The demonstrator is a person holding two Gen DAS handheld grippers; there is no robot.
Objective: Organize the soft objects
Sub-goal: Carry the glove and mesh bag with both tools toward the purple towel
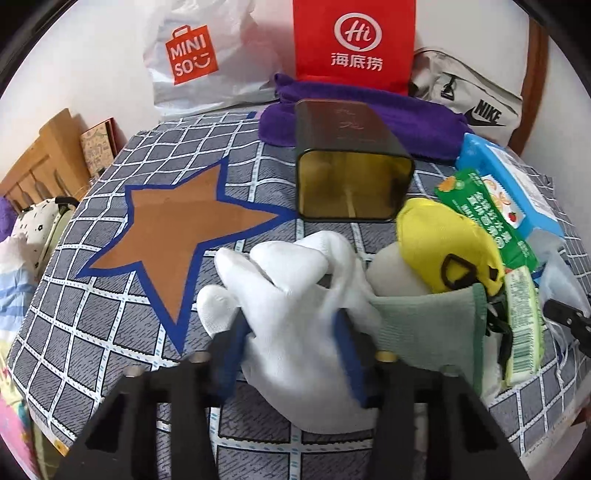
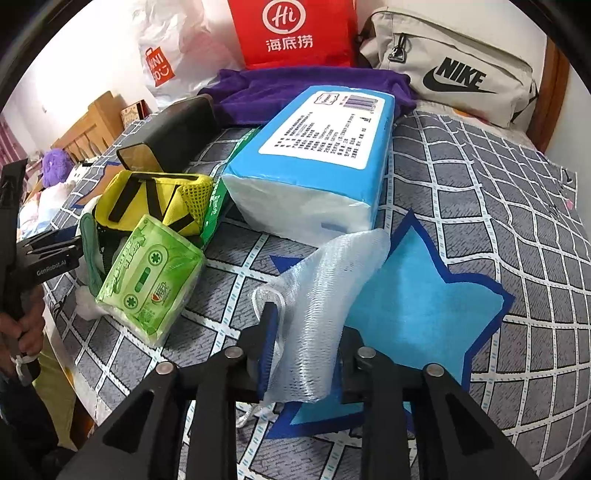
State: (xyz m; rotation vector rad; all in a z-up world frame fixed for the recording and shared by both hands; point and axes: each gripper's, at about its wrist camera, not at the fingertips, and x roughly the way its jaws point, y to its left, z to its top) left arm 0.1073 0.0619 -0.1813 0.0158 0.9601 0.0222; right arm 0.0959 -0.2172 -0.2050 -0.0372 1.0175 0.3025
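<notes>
1. My left claw point(image 1: 291, 332), bottom centre of the left wrist view, pinches a white glove point(image 1: 291, 295) between its blue pads; the glove bulges out above and below the fingers.
2. Just right of it in that view: a green sock point(image 1: 432, 328) touching the glove, and a yellow pouch point(image 1: 443, 243) above the sock.
3. Left of the claw, mid-frame: a brown star patch point(image 1: 177, 229) with a blue border on the grey checked bed cover point(image 1: 92, 332).
4. Upper centre: a dark tin point(image 1: 347, 162) lying on its side, open mouth toward the camera, with a purple towel point(image 1: 406, 118) behind it.
5. My right claw point(image 2: 306, 347), bottom centre of the right wrist view, is closed on a translucent mesh scrubber point(image 2: 325, 291), which rises up and to the right.
6. Under and right of it: a light blue star patch point(image 2: 424, 306).
7. Above the scrubber: a large blue tissue pack point(image 2: 314, 158); lower left of it, a green tissue packet point(image 2: 147, 280).
8. Top edge of the right wrist view: a red paper bag point(image 2: 291, 33), a white shopping bag point(image 2: 166, 55) and a beige Nike bag point(image 2: 454, 74).
</notes>
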